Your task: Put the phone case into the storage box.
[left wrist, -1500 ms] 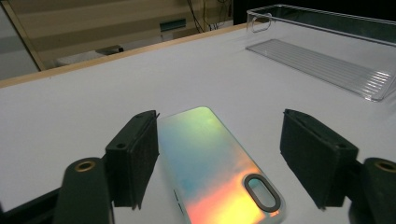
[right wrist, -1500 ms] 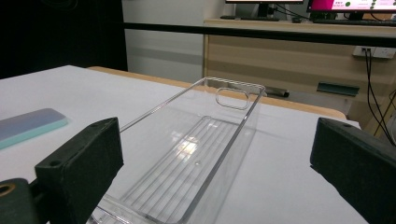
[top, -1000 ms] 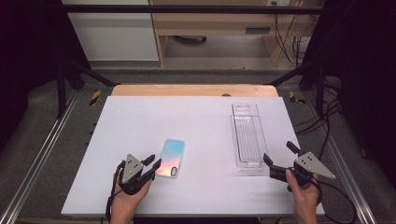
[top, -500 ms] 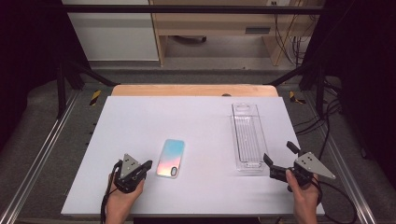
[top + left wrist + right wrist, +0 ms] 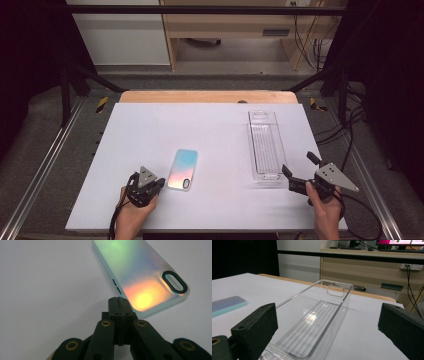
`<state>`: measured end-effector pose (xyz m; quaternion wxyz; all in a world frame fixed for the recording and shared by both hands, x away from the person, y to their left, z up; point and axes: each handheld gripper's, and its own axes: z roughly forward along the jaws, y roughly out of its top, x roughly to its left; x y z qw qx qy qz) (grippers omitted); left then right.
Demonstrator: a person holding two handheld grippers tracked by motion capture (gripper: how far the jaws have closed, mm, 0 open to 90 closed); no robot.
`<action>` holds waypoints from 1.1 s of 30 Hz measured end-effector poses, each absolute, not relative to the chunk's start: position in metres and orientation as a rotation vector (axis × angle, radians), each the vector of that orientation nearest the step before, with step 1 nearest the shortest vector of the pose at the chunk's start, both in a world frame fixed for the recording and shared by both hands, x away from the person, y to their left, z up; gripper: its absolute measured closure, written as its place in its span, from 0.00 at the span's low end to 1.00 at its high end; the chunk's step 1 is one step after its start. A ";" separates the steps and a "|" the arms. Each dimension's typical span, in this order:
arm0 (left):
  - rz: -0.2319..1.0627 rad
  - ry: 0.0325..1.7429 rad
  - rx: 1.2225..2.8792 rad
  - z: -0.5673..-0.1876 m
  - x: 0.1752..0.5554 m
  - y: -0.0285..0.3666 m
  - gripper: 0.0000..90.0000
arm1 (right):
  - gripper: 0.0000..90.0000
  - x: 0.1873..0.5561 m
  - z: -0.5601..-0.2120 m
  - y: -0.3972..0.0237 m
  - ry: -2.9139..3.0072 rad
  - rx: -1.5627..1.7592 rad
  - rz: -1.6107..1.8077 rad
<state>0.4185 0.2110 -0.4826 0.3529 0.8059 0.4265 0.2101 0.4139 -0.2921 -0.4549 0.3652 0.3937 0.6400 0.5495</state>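
A white rectangular tabletop [image 5: 150, 130] on a metal frame carries the work, with a wooden bench and cabling behind it and dark surroundings to both sides; the left gripper [image 5: 159, 184] rests low at the near left of the tabletop, held in the person's left hand [image 5: 134, 215]; its two black jaws have just been closing and now stand pressed together with nothing between them, as the left gripper view shows [image 5: 119, 301]; the tips lie just beside the near corner of the iridescent phone case with rounded corners [image 5: 182, 169], apart from it by a narrow strip of table.

The case lies flat, back up, left of the table's centre; its surface [image 5: 140, 275] shades from green-blue at the far end to orange-yellow at the near end; a black oval camera cut-out sits near one near corner, and two dark button slots mark the long side facing the gripper.

The right gripper [image 5: 300, 171] sits at the near right, jaws spread wide and empty; the near end of the clear ribbed plastic tray [image 5: 264, 147] lies just ahead of them [image 5: 312, 325].

Bare white surface lies open between case and tray, and beyond both toward the far edge; the tray runs parallel to the right edge.
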 end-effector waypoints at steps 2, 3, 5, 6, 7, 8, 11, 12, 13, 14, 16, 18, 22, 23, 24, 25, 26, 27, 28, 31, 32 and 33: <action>0.536 1.100 2.096 -0.483 0.419 0.208 1.00 | 0.03 0.414 -0.455 -0.292 1.647 1.015 1.413; 0.540 1.093 2.101 -0.484 0.418 0.207 1.00 | 0.03 0.414 -0.455 -0.292 1.647 1.014 1.413; 0.529 1.087 2.101 -0.483 0.418 0.205 1.00 | 0.03 0.414 -0.455 -0.292 1.647 1.014 1.413; 0.530 1.081 2.105 -0.483 0.418 0.204 1.00 | 0.03 0.414 -0.455 -0.292 1.648 1.015 1.412; 0.528 1.077 2.109 -0.483 0.417 0.203 1.00 | 0.03 0.414 -0.455 -0.292 1.648 1.016 1.413; 0.517 1.067 2.109 -0.483 0.417 0.200 1.00 | 0.03 0.414 -0.455 -0.292 1.649 1.017 1.411; 0.512 1.043 2.122 -0.483 0.416 0.194 1.00 | 0.03 0.414 -0.455 -0.292 1.651 1.016 1.410; 0.511 1.037 2.124 -0.483 0.416 0.191 1.00 | 0.03 0.414 -0.455 -0.292 1.650 1.016 1.409; 0.508 1.027 2.125 -0.483 0.416 0.188 1.00 | 0.03 0.414 -0.455 -0.292 1.650 1.015 1.408; 0.504 1.009 2.134 -0.482 0.417 0.183 1.00 | 0.03 0.414 -0.455 -0.292 1.650 1.018 1.409; 0.506 0.995 2.144 -0.482 0.417 0.179 1.00 | 0.03 0.414 -0.455 -0.292 1.650 1.017 1.409; 0.507 0.973 2.164 -0.481 0.420 0.171 1.00 | 0.03 0.414 -0.455 -0.292 1.653 1.018 1.405; 0.500 0.944 2.180 -0.481 0.424 0.158 1.00 | 0.03 0.415 -0.455 -0.291 1.662 1.011 1.404; 0.497 0.931 2.188 -0.481 0.426 0.153 1.00 | 0.03 0.415 -0.455 -0.291 1.663 1.009 1.401; 0.493 0.923 2.190 -0.481 0.426 0.149 1.00 | 0.03 0.415 -0.456 -0.291 1.666 1.007 1.399; 0.489 0.916 2.192 -0.481 0.428 0.145 1.00 | 0.03 0.415 -0.456 -0.291 1.667 1.006 1.399; 0.492 0.905 2.200 -0.480 0.429 0.142 1.00 | 0.03 0.415 -0.456 -0.291 1.669 1.004 1.398; 0.490 0.897 2.207 -0.480 0.431 0.137 1.00 | 0.03 0.415 -0.456 -0.291 1.669 1.005 1.398; 0.487 0.893 2.204 -0.480 0.432 0.133 1.00 | 0.03 0.415 -0.456 -0.291 1.671 1.001 1.396; 0.482 0.880 2.209 -0.480 0.439 0.123 1.00 | 0.03 0.415 -0.456 -0.290 1.674 0.999 1.396; 0.476 0.880 2.205 -0.481 0.441 0.120 1.00 | 0.03 0.415 -0.456 -0.290 1.674 0.998 1.396; 0.473 0.879 2.206 -0.480 0.443 0.118 1.00 | 0.03 0.415 -0.456 -0.290 1.674 1.000 1.396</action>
